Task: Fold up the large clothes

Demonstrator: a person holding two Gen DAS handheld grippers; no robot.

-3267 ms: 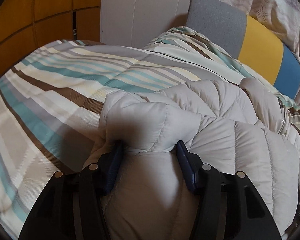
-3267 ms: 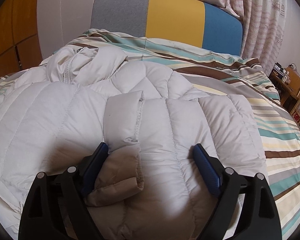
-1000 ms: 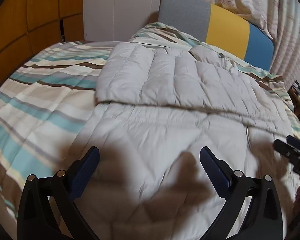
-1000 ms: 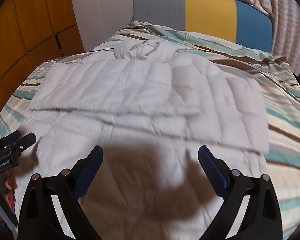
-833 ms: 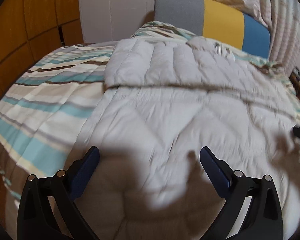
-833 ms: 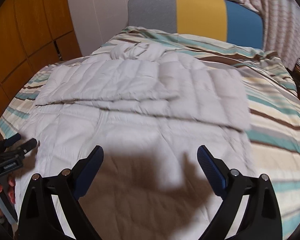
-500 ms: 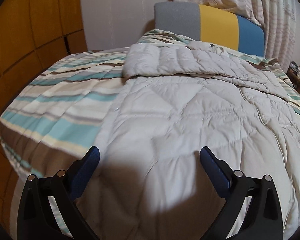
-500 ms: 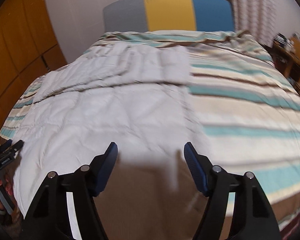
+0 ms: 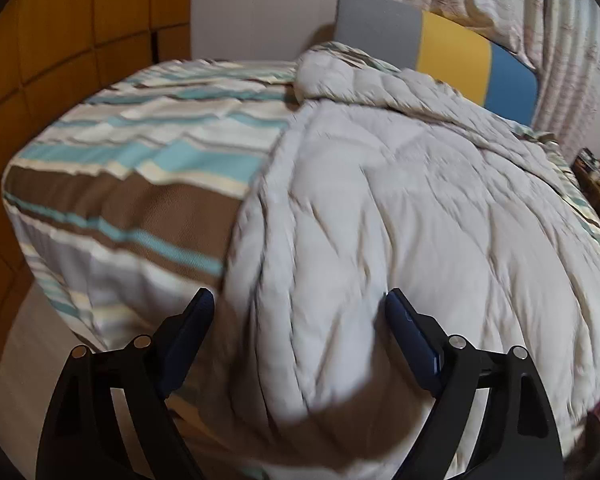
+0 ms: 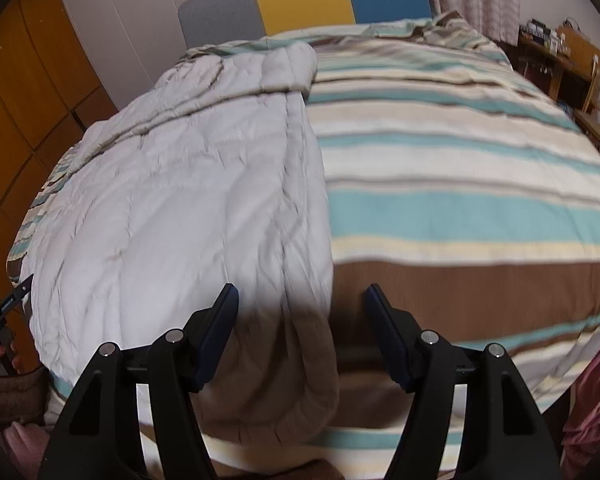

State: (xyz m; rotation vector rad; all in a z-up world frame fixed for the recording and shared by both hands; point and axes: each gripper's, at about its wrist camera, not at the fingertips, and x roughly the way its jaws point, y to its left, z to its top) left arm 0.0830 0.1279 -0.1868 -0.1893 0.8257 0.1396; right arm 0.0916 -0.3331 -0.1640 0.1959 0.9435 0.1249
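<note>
Left gripper [image 9: 296, 312] jaws apart, just been closing, straddling left hem corner of quilted puffer coat [image 9: 400, 208]. Right gripper [image 10: 300, 308] apart, straddling right corner. Coat lying across striped duvet [image 10: 460, 184], hem overhanging near edge.

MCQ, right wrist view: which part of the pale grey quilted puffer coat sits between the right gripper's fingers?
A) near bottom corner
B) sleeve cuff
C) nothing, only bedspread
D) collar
A: the pale grey quilted puffer coat's near bottom corner bulges between the right gripper's open fingers.
</note>
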